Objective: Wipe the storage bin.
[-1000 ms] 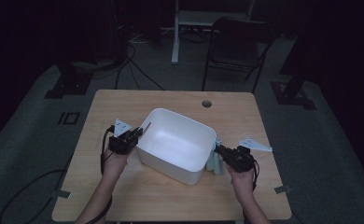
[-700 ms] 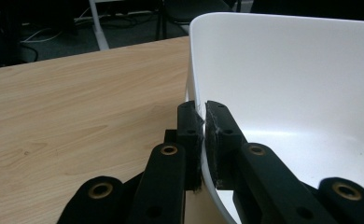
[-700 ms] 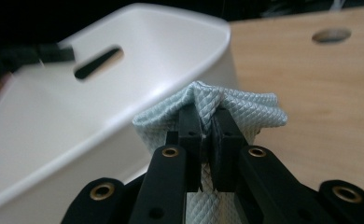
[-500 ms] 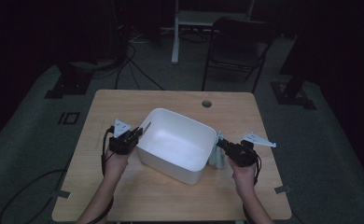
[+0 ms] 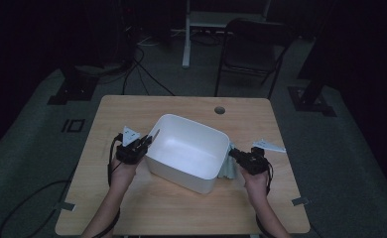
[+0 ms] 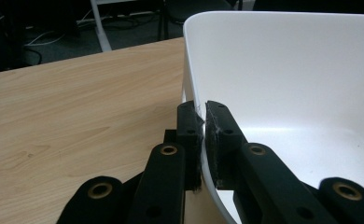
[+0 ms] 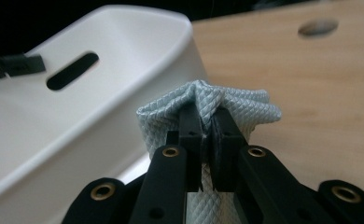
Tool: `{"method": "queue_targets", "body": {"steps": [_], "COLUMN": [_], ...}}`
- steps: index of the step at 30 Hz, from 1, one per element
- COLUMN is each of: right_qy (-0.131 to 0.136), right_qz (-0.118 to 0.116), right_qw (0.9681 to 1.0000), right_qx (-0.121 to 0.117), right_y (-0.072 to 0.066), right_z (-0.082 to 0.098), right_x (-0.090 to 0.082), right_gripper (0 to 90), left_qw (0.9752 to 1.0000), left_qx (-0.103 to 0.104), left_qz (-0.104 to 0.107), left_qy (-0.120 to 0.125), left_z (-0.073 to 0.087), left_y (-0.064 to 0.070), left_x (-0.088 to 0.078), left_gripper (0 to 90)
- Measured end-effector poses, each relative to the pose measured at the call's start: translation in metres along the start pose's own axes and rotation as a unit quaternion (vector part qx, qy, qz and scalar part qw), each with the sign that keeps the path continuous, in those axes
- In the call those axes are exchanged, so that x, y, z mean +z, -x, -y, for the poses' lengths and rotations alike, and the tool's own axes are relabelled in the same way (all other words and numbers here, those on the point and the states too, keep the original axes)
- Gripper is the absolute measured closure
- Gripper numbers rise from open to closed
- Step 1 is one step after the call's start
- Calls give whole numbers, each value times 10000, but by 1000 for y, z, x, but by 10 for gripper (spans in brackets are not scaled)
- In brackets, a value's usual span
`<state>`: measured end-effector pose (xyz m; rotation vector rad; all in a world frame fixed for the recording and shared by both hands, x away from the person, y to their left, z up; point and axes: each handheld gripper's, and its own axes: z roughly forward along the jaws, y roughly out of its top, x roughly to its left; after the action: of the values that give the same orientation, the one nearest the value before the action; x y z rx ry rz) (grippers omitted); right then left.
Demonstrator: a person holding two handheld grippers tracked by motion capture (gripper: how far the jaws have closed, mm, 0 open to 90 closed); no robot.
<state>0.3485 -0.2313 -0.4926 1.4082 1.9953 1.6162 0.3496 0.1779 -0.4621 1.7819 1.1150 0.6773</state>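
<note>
Since the earlier frames, our right tool (image 5: 232, 153) has slid a little closer to the white tub (image 5: 189, 148) and slightly down, carrying the pale blue cloth (image 5: 226, 167) with it, while our left tool (image 5: 150, 139) has kept its place on the tub's near-left edge. We see in the left gripper view that its jaws are pressed together on the tub's thin wall (image 6: 195, 100), one jaw outside and one inside the rim. In the right gripper view our right tool (image 7: 207, 125) pinches a bunched fold of the cloth (image 7: 245, 106), whose quilted weave puffs up above the jaws, just beside the tub's end wall with its slot handle (image 7: 73, 70). From above the cloth hangs between that tool and the tub's right side; whether it touches the tub or the worktop (image 5: 132, 198) we cannot quite tell in this dim light. Our tub sits near the middle of the worktop, turned at an angle, and a round hole (image 5: 220, 109) lies beyond it.
</note>
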Motion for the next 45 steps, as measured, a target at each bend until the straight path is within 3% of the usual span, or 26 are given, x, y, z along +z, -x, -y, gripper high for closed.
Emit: {"method": "queue_targets", "body": {"steps": [2, 4, 7, 10, 20, 27, 35, 45], "right_qy": [-74, -67, 195, 251, -254, -349, -135, 113], "right_qz": [-22, -72, -172, -81, 27, 85, 155, 228], "right_qw": [10000, 9999, 9996, 9996, 9997, 9994, 9996, 9997], "right_qx": [59, 89, 106, -115, 13, -3, -170, -39], "right_y": [3, 3, 1, -4, 10, 13, 12, 22], "right_z": [1, -1, -9, -14, 5, 9, -2, 2], "right_x": [2, 0, -8, -11, 7, 11, -15, -52], "right_gripper": [850, 849, 848, 850, 854, 851, 849, 849], "left_qw": [10000, 9999, 9998, 10000, 10000, 9996, 9997, 9994], "left_qx": [-14, -153, -168, -59, -17, -256, -241, -181], "left_qz": [-2, -9, -14, -8, -21, -59, 41, 210], "left_qy": [-2, 32, 42, 20, 22, 95, -20, -188], "left_z": [0, 1, 1, 0, 0, 2, 3, 8], "left_y": [0, -1, 0, 2, 2, 2, 3, 7], "left_x": [0, 0, 0, 1, 1, 0, -5, -21], "left_gripper": [840, 838, 840, 846, 850, 840, 795, 758]}}
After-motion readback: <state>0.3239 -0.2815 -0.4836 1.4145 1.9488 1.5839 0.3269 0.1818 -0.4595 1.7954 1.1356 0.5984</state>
